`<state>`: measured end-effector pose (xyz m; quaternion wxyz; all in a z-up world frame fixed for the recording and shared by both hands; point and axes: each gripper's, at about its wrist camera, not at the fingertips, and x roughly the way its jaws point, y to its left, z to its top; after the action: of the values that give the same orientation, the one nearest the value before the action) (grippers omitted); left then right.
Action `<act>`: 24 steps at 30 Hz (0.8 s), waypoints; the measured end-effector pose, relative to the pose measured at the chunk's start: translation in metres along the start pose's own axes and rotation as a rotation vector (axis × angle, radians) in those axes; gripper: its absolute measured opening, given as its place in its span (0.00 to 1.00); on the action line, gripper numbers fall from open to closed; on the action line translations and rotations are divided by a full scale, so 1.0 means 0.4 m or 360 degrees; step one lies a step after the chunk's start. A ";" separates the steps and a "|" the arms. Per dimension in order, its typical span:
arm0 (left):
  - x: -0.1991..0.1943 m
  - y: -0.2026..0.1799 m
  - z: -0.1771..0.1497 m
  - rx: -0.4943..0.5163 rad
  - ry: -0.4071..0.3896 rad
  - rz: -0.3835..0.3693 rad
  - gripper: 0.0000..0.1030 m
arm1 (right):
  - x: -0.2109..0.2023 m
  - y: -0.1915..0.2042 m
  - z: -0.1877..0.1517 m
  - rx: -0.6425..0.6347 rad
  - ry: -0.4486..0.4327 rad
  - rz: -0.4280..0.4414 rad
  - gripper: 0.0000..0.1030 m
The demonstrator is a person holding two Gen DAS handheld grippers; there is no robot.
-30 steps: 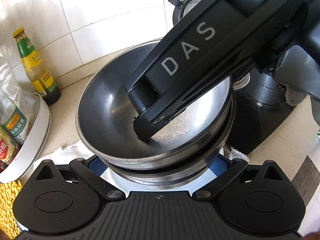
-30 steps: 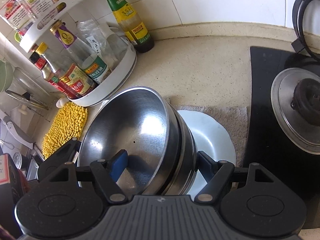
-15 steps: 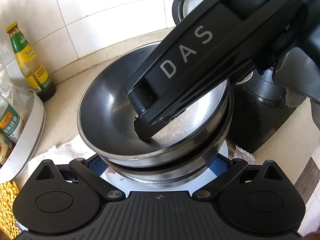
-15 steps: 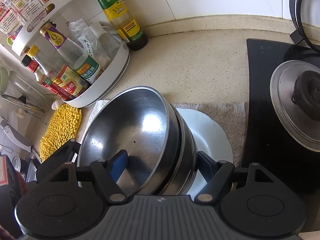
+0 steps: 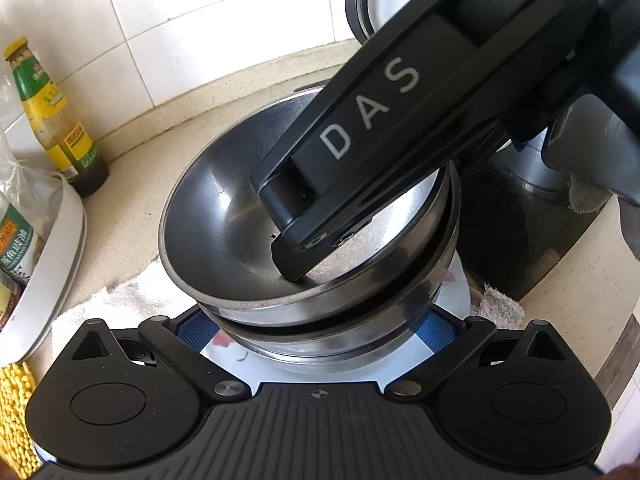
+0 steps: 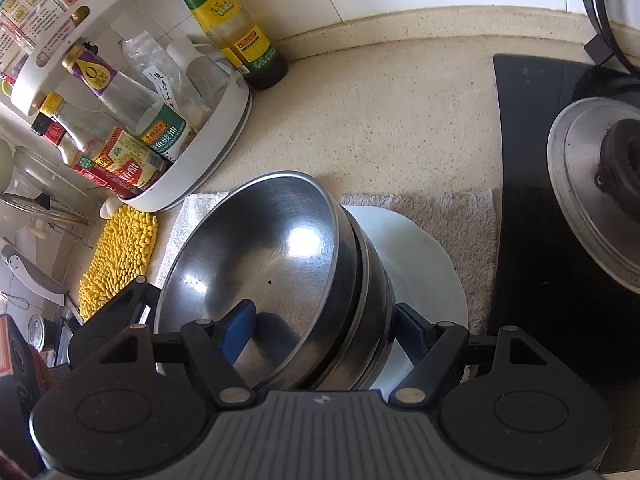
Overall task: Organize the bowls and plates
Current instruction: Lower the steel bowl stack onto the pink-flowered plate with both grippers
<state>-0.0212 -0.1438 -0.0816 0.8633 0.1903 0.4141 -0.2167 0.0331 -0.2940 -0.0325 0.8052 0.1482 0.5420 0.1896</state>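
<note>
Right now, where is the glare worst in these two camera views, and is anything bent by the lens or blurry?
Left wrist view: sunlight blows out the wall tiles, and a highlight sits on the steel bowl; the counter edge curves from fisheye. Right wrist view: a bright glint inside the same bowl, the seasoning bottle leans from distortion, and the near right gripper looks slightly soft.

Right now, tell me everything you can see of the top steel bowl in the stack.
The top steel bowl is round, shiny, brushed metal with a thin rolled rim, empty but for a dark speck. It sits tilted, nested in at least one more steel bowl, the stack resting on a white plate over a towel. The right gripper straddles the stack's walls, one blue pad inside the top bowl. The left gripper brackets the stack low down.
</note>
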 end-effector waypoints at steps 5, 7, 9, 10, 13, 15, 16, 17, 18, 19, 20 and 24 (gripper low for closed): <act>0.006 0.002 -0.005 0.0009 0.0020 -0.0008 0.98 | -0.002 -0.014 -0.001 0.0019 -0.0010 0.0013 0.77; 0.002 0.003 -0.005 0.0034 0.0003 0.0006 0.98 | -0.006 -0.015 0.000 0.0018 -0.0016 0.0011 0.77; -0.001 0.000 -0.004 0.0062 -0.0007 0.0018 0.98 | -0.016 -0.012 -0.002 0.0013 -0.0026 0.0002 0.77; -0.003 0.000 -0.004 0.0072 -0.0010 0.0022 0.98 | -0.025 -0.005 -0.008 -0.0006 -0.0028 -0.0010 0.77; -0.014 0.000 -0.013 0.0087 -0.0026 0.0029 0.97 | -0.030 -0.002 -0.014 -0.0017 -0.0024 -0.0016 0.77; -0.022 0.000 -0.017 0.0093 -0.0028 0.0024 0.97 | -0.031 -0.001 -0.020 -0.0025 -0.0012 -0.0015 0.77; -0.026 0.001 -0.020 0.0098 -0.0030 0.0020 0.97 | -0.031 0.001 -0.028 -0.0033 -0.0006 -0.0025 0.77; -0.030 0.001 -0.023 0.0103 -0.0031 0.0018 0.97 | -0.031 0.001 -0.028 -0.0033 -0.0006 -0.0025 0.77; -0.033 0.001 -0.027 0.0107 -0.0031 0.0017 0.97 | -0.032 0.002 -0.032 -0.0031 -0.0006 -0.0024 0.77; -0.031 0.004 -0.030 0.0112 -0.0029 0.0016 0.97 | -0.034 0.003 -0.035 -0.0029 -0.0003 -0.0023 0.77; -0.035 0.005 -0.035 0.0115 -0.0035 0.0016 0.97 | -0.037 0.001 -0.037 -0.0030 -0.0004 -0.0024 0.77; -0.051 0.015 -0.043 0.0094 -0.0048 0.0021 0.97 | -0.047 -0.002 -0.040 -0.0019 -0.0034 -0.0046 0.77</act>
<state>-0.0405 -0.1256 -0.0745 0.8649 0.2150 0.3932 -0.2261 0.0118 -0.3030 -0.0234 0.8145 0.1375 0.5343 0.1797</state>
